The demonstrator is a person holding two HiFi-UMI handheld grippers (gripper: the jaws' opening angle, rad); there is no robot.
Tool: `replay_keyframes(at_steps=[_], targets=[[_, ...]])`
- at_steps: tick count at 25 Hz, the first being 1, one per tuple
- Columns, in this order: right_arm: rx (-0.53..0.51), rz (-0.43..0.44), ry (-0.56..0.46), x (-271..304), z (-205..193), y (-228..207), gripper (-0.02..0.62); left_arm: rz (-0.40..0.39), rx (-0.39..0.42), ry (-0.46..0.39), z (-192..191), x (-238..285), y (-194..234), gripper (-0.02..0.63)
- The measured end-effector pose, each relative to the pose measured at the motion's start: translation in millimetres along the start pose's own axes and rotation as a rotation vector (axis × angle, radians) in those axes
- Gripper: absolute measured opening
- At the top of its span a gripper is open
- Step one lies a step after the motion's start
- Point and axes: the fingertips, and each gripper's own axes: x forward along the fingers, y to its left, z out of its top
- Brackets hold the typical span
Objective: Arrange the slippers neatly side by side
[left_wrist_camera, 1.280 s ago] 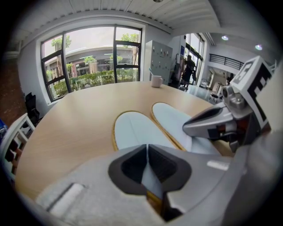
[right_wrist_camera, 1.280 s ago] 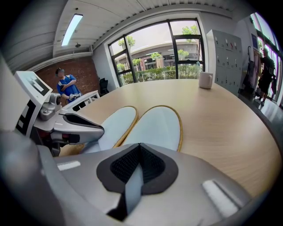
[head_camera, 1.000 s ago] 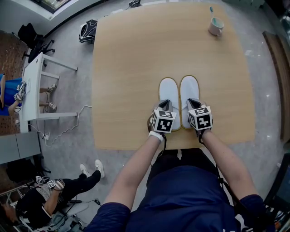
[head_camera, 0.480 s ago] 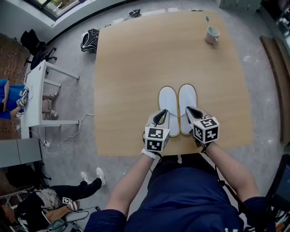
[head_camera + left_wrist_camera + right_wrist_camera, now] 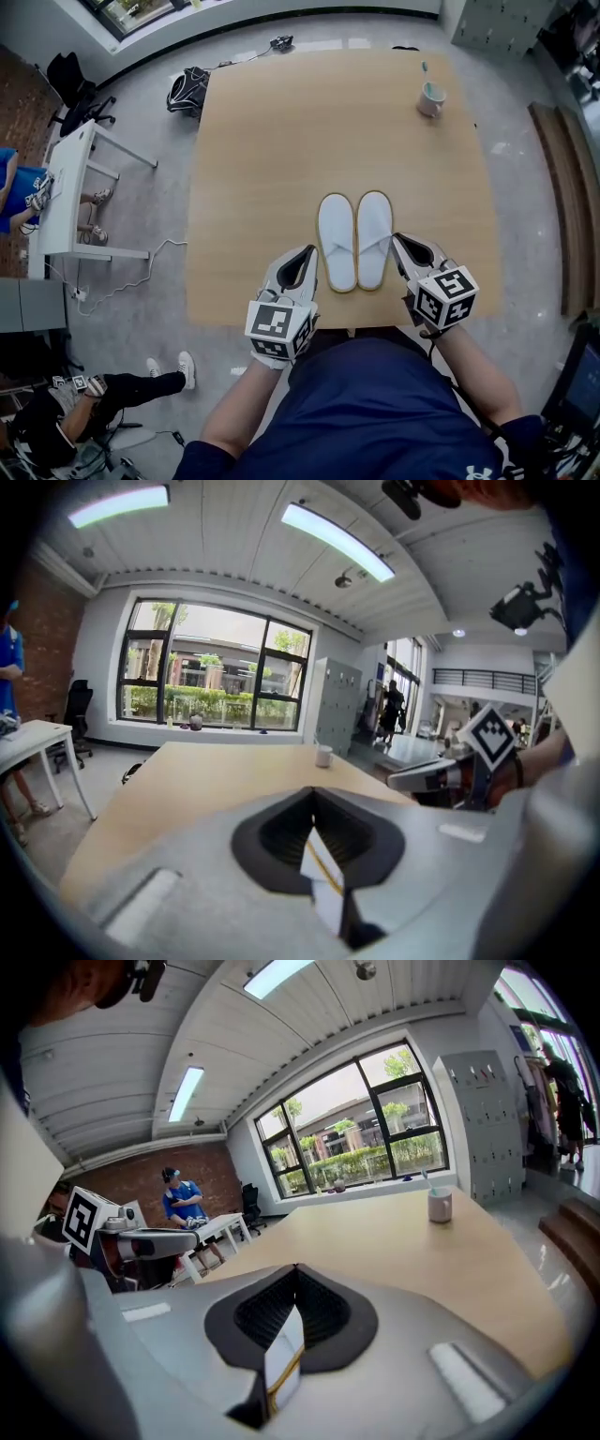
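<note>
Head view looks down on the table (image 5: 281,141). The left slipper (image 5: 337,242) and the right slipper (image 5: 375,239) lie lengthwise on it, side by side, towards its front edge. Both are white with a thin yellow rim, their inner edges touch and their ends are level.

My left gripper (image 5: 308,251) hangs just beside the outer edge of the left slipper, clear of it. My right gripper (image 5: 399,240) hangs just beside the outer edge of the right slipper, clear of it too. Both marker cubes sit near the table's front edge, close to my body.

In the left gripper view my fingers are closed, tips meeting, with nothing clamped. Through the dark loop they form I see only a sliver of white slipper with its yellow rim, lying below. The right gripper view shows the same: fingers closed tip to tip, empty, with a strip of white and yellow showing through the loop. Each of these views catches the other gripper off to one side.

A mug (image 5: 430,98) stands near the table's far right corner, well apart from the slippers, with a thin stick standing in it. On the floor to the left are a white desk (image 5: 75,178) and a dark bag (image 5: 187,86).
</note>
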Motion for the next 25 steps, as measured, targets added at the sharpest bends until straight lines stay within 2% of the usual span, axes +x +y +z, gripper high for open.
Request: replay_keyframes(at_steps=[7,11,17,25], targets=[[-0.004,0.019,-0.135,-30.4,43.9,26.6,0.006,-0.050,-0.131,-0.061,35.5,-4.0,-23.3,0.006],[-0.045,0.028,-0.167,-35.4,55.7,34.2,0.006,-0.091,-0.123,-0.042,29.3,1.3,-37.0,0.006],[-0.138,0.015,-0.191,-38.0,62.9,39.6,0.006,-0.100,-0.114,-0.021,23.4,5.4,-41.3,0.006],[-0.120,0.006,-0.184,-35.6,64.4,41.6,0.006,-0.099,-0.107,-0.004,18.2,6.1,-38.8,0.006]])
